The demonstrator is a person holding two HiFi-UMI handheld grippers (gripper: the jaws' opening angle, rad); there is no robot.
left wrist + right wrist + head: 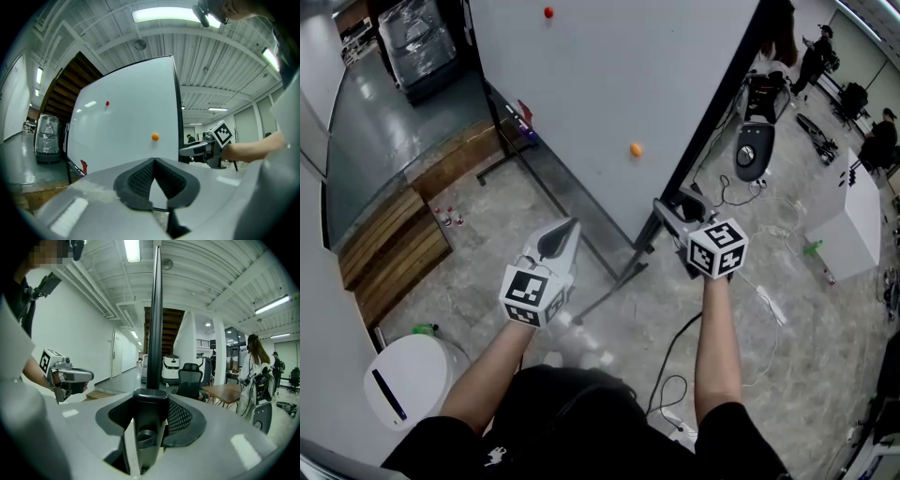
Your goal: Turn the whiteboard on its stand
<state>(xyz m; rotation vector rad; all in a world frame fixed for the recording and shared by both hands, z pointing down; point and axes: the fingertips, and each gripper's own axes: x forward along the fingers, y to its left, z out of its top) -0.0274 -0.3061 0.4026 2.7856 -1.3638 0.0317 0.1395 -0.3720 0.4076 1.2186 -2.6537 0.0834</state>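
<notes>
Closest to the head camera is the person's dark top, and from it two forearms reach out over the grey floor, each with a marker-cubed gripper. On the left, the left gripper hangs free in front of the board's white face. Its dark pads meet at their tips with nothing between them, and it touches nothing. On the right, the right gripper is clamped on the whiteboard at the low end of its near, dark-framed side edge. In the right gripper view the jaws stand partly apart, with that dark upright filling the gap between the pads. The whiteboard is a large, blank white panel in a thin dark frame, standing upright on the far side of both grippers and reaching past the top of the head view. It carries a red magnet high up and an orange magnet lower and nearer the gripped edge. A narrow ledge runs along its bottom edge, with a small red object on it toward the far left end. Seen from the right gripper, the board is edge-on, a slim dark line rising toward the ceiling. The stand shows as dark metal legs on the floor under the board, between the two grippers. Wooden steps lie at the far left, a round white machine at the near left, a white box well off to the right, and a dark cable trails near the person's right arm.
</notes>
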